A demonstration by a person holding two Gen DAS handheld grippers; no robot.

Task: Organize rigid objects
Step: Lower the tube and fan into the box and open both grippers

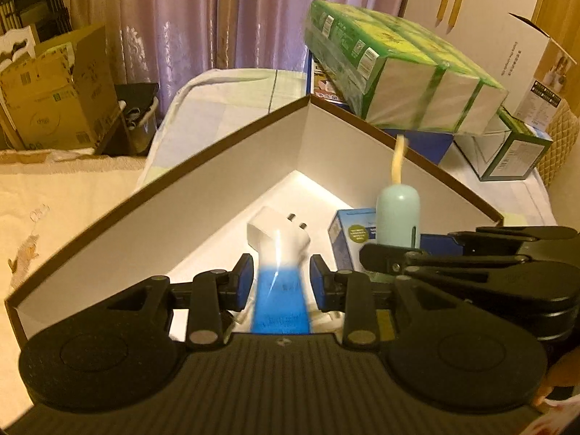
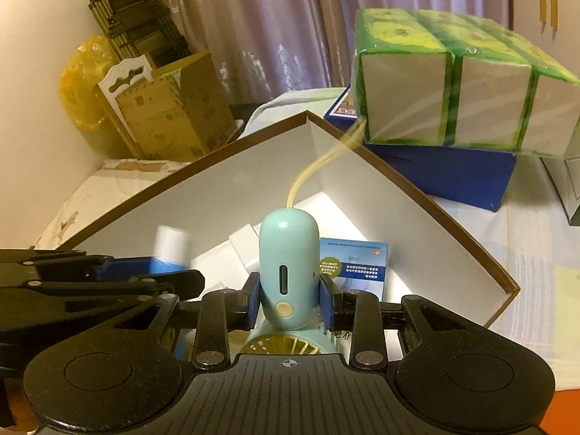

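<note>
A brown-rimmed white box (image 1: 232,181) (image 2: 362,195) stands open on the table. My left gripper (image 1: 281,281) is over it, its blue pads either side of a blue and white bottle (image 1: 281,301) with small gaps showing. The bottle is motion-blurred. It also shows in the right wrist view (image 2: 170,250). My right gripper (image 2: 289,301) is shut on a light blue handheld fan (image 2: 288,268) with a yellow strap, held over the box. The fan shows in the left wrist view (image 1: 398,214). A white charger plug (image 1: 270,230) and a small blue and white carton (image 2: 357,264) lie in the box.
A green wrapped pack of tissue boxes (image 1: 398,76) (image 2: 464,98) rests on a blue box (image 2: 453,174) behind the open box. A cardboard carton (image 1: 54,101) (image 2: 174,108) stands at the left. A white carton (image 1: 507,47) and a green-edged box (image 1: 507,152) are at the right.
</note>
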